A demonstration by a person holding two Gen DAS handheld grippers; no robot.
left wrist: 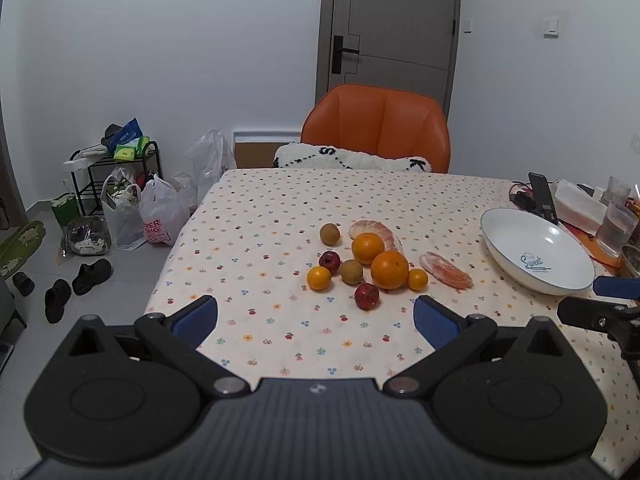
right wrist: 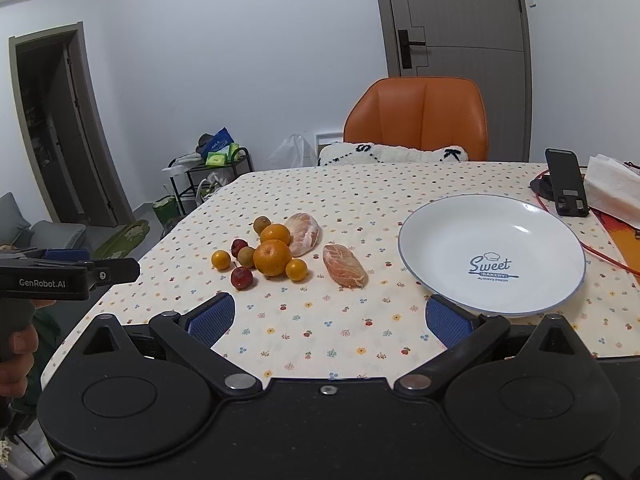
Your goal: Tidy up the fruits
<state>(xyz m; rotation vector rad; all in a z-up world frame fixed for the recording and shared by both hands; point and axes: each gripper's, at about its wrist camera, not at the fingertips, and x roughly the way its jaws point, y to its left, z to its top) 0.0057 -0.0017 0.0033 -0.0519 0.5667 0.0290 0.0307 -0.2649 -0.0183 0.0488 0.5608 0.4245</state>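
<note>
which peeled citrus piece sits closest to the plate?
The lone peeled segment, lying apart between the fruit cluster and the white plate. The other peeled piece touches the oranges at the cluster's far side.

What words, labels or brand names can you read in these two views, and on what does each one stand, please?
"Sweet BAKERY": plate; the line beneath is too small to read.
"GenRobot.AI": left gripper.
"S" and "K": cushion.
"PER" over "NG", partly hidden: white plastic bag.
Blue packet: print too blurred to read.
</note>
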